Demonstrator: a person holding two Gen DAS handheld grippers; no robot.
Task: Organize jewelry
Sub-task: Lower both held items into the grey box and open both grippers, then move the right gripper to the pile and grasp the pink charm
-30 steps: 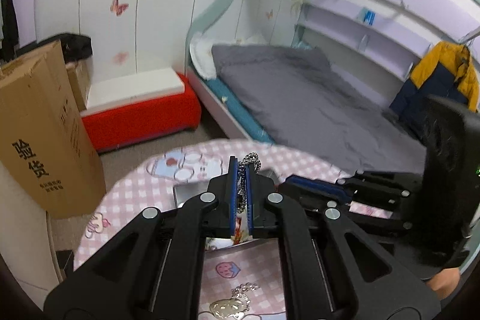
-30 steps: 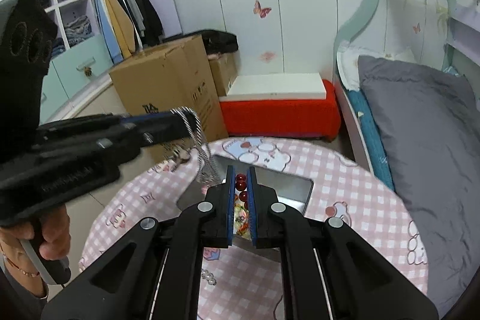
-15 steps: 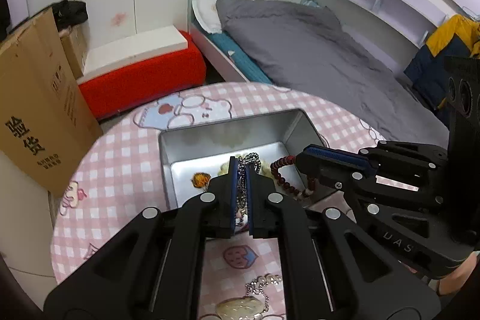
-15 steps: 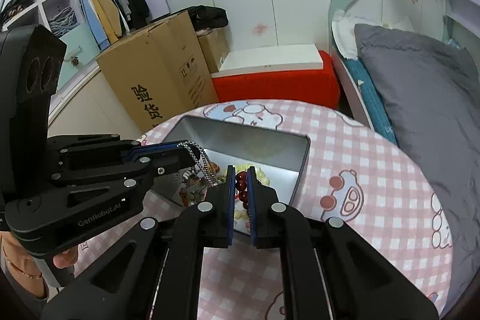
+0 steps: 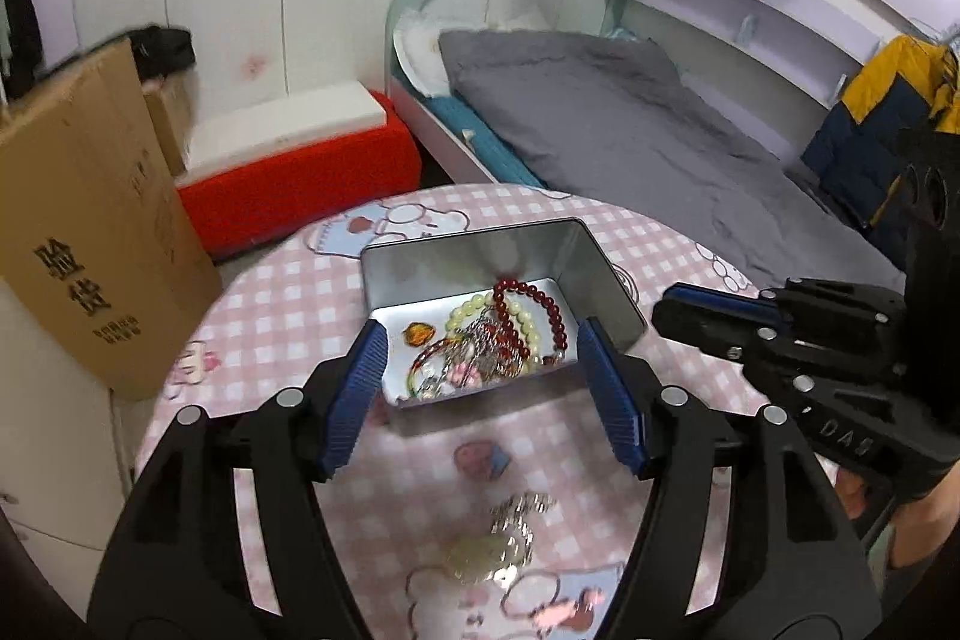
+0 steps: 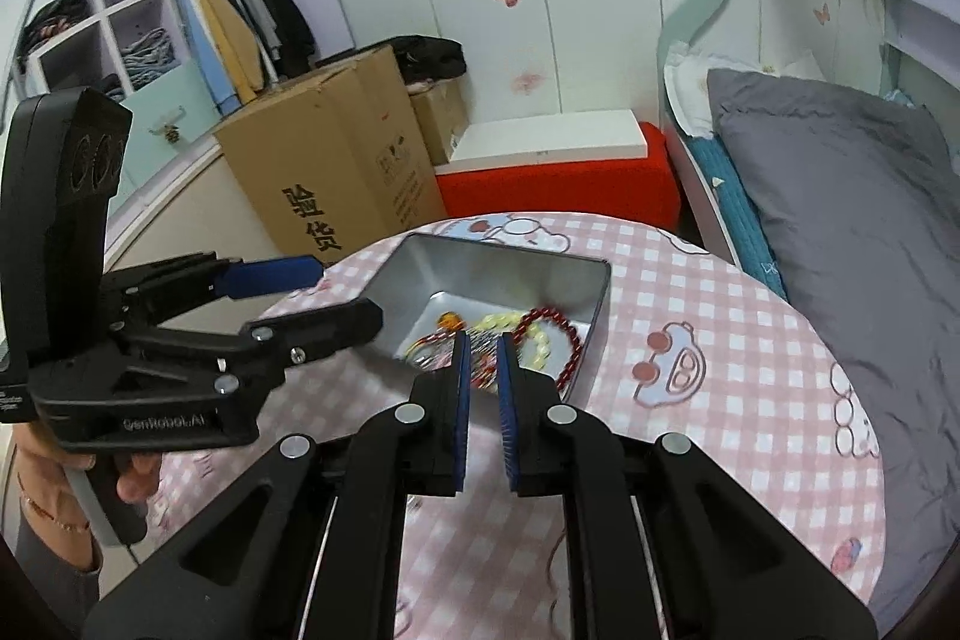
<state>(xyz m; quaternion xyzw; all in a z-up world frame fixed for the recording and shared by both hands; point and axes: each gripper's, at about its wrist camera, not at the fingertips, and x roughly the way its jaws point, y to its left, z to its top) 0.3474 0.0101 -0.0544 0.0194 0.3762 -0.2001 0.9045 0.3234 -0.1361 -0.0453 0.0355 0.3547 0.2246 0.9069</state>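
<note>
Left wrist view: the left gripper (image 5: 486, 376) has just been opening; its blue pads stand wide apart with nothing clamped between them, poised over the near end of the metal tin (image 5: 480, 244). The tin sits near the middle of the round table (image 5: 270, 304) (pink checked cloth). Inside the tin lie a red bead bracelet (image 5: 534, 304), a pale bead bracelet (image 5: 465, 310), an amber pendant (image 5: 418, 333) and a tangle of silver chains (image 5: 480, 352). A chain with a pale pendant (image 5: 492, 550) lies on the cloth toward the near edge, blurred. The right gripper (image 5: 666, 313) hangs just beside the tin's right wall.

Right wrist view: the right gripper (image 6: 482, 346) shows a narrow gap between its pads, holding nothing, above the tin's (image 6: 510, 256) near rim. The left gripper (image 6: 336, 292), jaws spread, reaches in from the left, held by a hand (image 6: 129, 478).
</note>
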